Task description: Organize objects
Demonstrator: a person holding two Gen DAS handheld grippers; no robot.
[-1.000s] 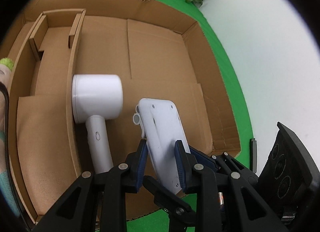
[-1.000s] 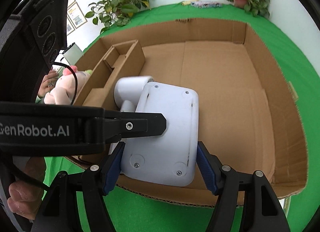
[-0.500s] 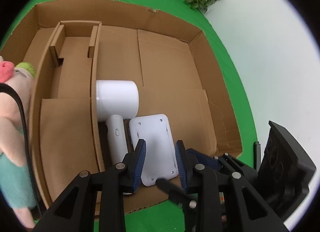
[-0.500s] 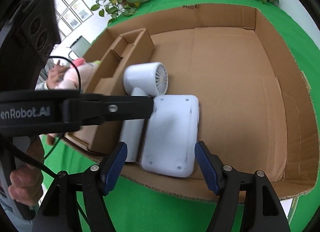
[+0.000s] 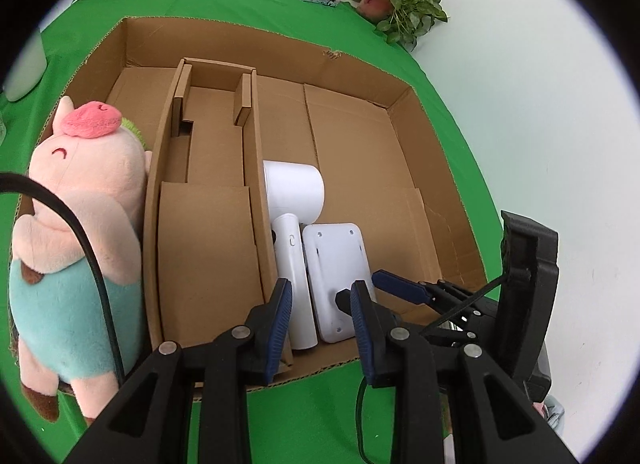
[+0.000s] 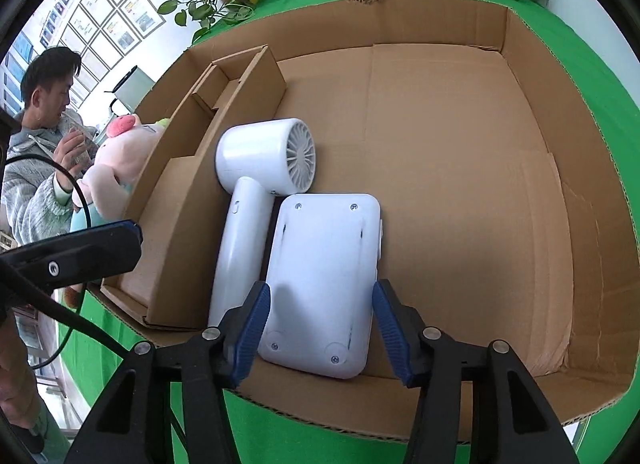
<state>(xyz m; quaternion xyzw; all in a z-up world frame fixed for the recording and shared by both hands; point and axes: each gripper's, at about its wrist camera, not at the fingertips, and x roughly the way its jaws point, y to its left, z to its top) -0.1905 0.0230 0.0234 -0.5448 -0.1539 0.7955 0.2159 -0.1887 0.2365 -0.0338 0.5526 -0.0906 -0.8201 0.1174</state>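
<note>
A flat white device (image 6: 324,264) lies back up on the floor of the open cardboard box (image 6: 460,184), right beside the handle of a white hair dryer (image 6: 264,160). My right gripper (image 6: 320,288) hovers over the device's near end. Its jaws are closing, with that end between the blue pads (image 6: 256,316) and a thin gap still visible on each side. My left gripper (image 5: 320,288) hangs above the box's front wall, narrowly open and empty. Below it I see the device (image 5: 336,264) and the hair dryer (image 5: 294,192).
A cardboard divider insert (image 5: 208,244) fills the box's left part. A pink plush pig (image 5: 80,192) leans outside the left wall. A person (image 6: 36,168) stands beyond it. Green cloth (image 5: 320,404) covers the table, with potted plants (image 5: 400,4) at the back.
The white device went down from my left gripper to lie flat beside the hair dryer. My left gripper pulled back and up. My right gripper's jaws narrowed.
</note>
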